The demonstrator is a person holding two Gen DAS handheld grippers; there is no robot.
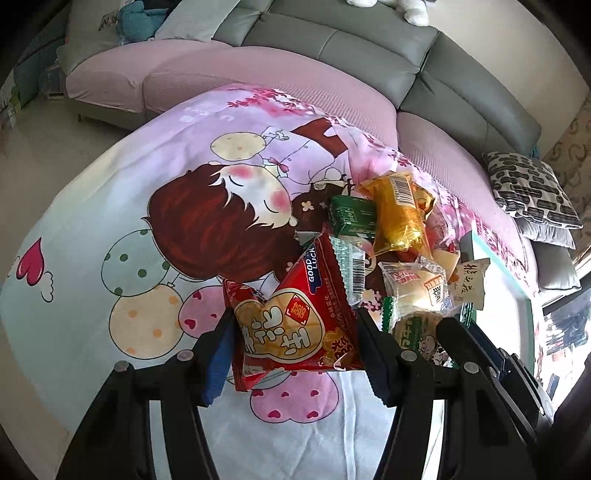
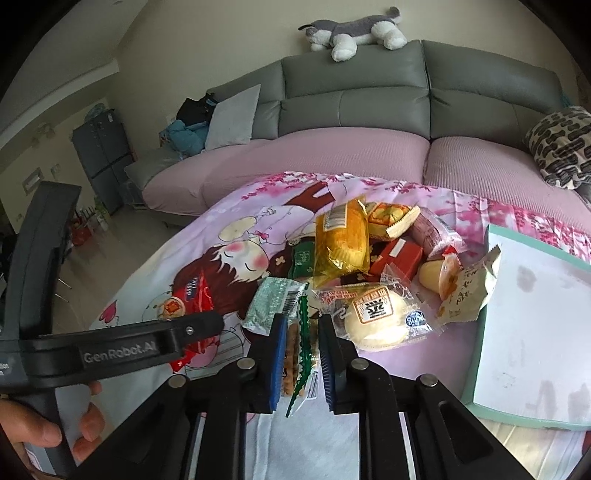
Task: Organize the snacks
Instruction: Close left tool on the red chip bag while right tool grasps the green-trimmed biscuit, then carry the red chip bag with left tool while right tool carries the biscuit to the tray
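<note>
Red bag: one red peanut bag [image 1: 295, 325] sits between the two blue pads of the left claw [image 1: 295, 354], and the pads press on its sides.
Left claw: clenched on the red peanut bag, up off the cloth.
Right claw: the right claw [image 2: 303, 354] is squeezed tight on one thin snack pack with a green zigzag edge [image 2: 300, 354].
Hand: one hand [image 2: 48, 424] grips the left claw's handle, low on the left of the right claw's view.
Snack pile: just past both claws lies a heap of snacks, touching each other.
Gold packs: one shiny gold pack [image 2: 341, 243] on top of the heap.
Buns: one round bun in a clear wrap [image 2: 376, 321], right beside the right claw.
Boxes: one red box [image 2: 397, 260] and one green box [image 1: 351, 216].
Other packs: too jumbled to count.
Tray: one white tray with a green rim [image 2: 532, 317], to the right of the right claw.
Worktop: covered with a pink cartoon cloth [image 1: 129, 206].
Room: one grey and pink sofa [image 2: 332, 155] behind, one toy dog [image 2: 354, 31] on top of it.
</note>
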